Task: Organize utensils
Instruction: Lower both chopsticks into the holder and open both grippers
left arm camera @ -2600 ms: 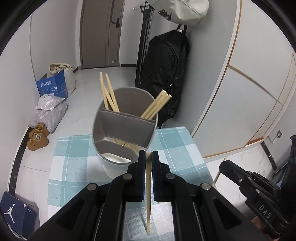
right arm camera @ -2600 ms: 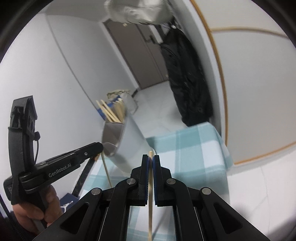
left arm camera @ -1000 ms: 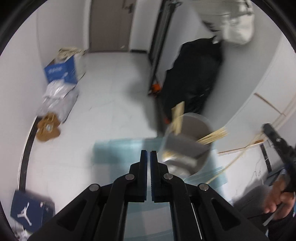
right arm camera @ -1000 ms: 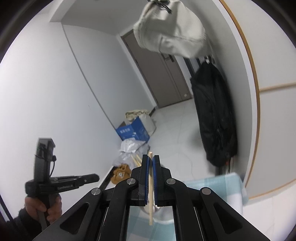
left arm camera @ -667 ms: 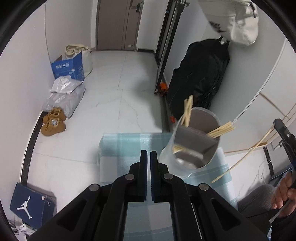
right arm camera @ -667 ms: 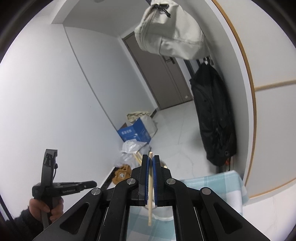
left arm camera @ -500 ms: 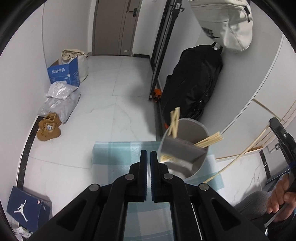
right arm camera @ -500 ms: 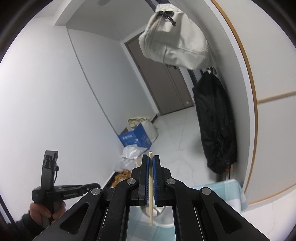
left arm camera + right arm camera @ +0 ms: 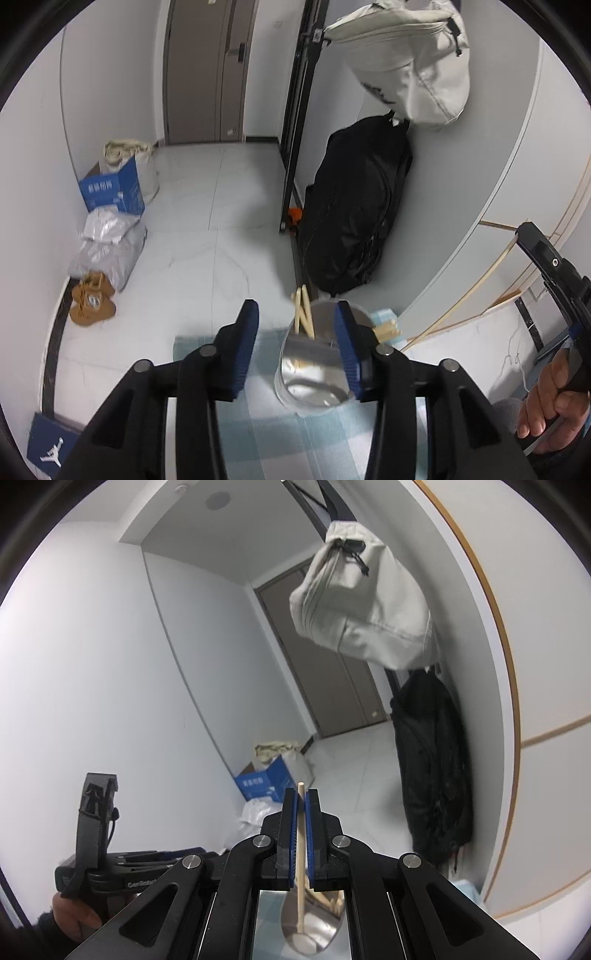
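A grey divided utensil holder (image 9: pixel 317 365) stands on the blue-and-white checked tablecloth (image 9: pixel 258 435) with several wooden chopsticks (image 9: pixel 303 312) in it. My left gripper (image 9: pixel 295 350) is open and empty, its jaws wide apart, the right finger in front of the holder. My right gripper (image 9: pixel 301 834) is shut on a single wooden chopstick (image 9: pixel 301 867) held upright, its lower end over the holder's open top (image 9: pixel 310 923). In the left wrist view the right gripper (image 9: pixel 554 273) sits high at the right with the chopstick (image 9: pixel 465 291) slanting down toward the holder.
A black backpack (image 9: pixel 354 210) and a cream bag (image 9: pixel 410 62) hang on the wall behind the table. On the floor lie a blue box (image 9: pixel 110 190), plastic bags (image 9: pixel 107 247), brown shoes (image 9: pixel 90 299) and a Jordan shoebox (image 9: pixel 51 448).
My left gripper has opened from shut to wide apart and moved closer to the holder. My right gripper still holds the chopstick, now tilted more upward with its lower end over the holder.
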`<state>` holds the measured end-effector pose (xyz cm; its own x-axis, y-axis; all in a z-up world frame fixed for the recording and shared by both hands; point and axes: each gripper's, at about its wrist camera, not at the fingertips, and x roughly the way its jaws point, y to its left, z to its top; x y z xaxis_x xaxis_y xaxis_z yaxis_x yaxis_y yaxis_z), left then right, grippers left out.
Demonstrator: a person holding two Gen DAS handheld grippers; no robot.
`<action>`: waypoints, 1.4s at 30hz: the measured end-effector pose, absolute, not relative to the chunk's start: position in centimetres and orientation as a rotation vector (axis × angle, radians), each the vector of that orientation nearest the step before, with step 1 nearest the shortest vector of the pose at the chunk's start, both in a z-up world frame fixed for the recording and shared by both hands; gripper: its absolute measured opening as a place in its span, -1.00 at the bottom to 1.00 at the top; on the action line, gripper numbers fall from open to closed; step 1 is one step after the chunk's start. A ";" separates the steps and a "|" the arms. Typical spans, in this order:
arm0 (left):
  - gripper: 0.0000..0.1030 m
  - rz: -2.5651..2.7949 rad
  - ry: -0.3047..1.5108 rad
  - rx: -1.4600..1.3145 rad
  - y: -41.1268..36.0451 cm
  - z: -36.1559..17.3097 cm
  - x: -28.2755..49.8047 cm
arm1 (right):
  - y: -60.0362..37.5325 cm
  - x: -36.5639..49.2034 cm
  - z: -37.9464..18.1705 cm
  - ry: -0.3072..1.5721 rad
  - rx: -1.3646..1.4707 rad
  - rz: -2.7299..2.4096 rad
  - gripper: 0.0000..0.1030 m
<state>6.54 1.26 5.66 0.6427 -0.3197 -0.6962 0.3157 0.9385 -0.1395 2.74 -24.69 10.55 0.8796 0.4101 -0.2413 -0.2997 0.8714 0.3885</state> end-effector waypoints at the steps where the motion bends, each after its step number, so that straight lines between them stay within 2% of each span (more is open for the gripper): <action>1: -0.28 -0.368 0.792 -0.002 1.0 5.8 6.7 | -24.7 2.8 10.7 0.318 0.350 0.376 -0.94; 13: -0.28 -0.365 0.830 -0.005 -1.6 3.9 10.1 | -24.7 6.8 10.5 0.312 0.348 0.333 -0.94; 24: -0.28 -0.396 0.918 -0.024 -2.2 0.4 12.1 | -23.2 10.6 5.5 0.447 0.304 0.345 -0.94; 31: -0.28 -0.406 0.897 -0.020 -2.4 0.6 11.9 | -21.6 10.9 3.2 0.532 0.237 0.397 -0.93; 36: -0.28 -0.411 0.880 -0.034 -2.3 1.1 11.6 | -20.9 10.7 1.9 0.609 0.234 0.447 -0.82; 37: -0.27 -0.411 0.876 -0.035 -2.2 1.2 11.6 | -21.0 10.6 1.7 0.615 0.235 0.443 -0.60; 38: -0.26 -0.409 0.873 -0.035 -2.2 1.2 11.5 | -21.3 10.4 1.6 0.619 0.240 0.437 -0.28; 40: -0.21 -0.403 0.865 -0.036 -2.1 1.6 11.2 | -22.1 9.8 1.7 0.599 0.275 0.432 -0.22; 42: -0.07 -0.392 0.851 -0.037 -1.9 1.8 10.9 | -22.7 9.3 1.9 0.597 0.288 0.422 -0.21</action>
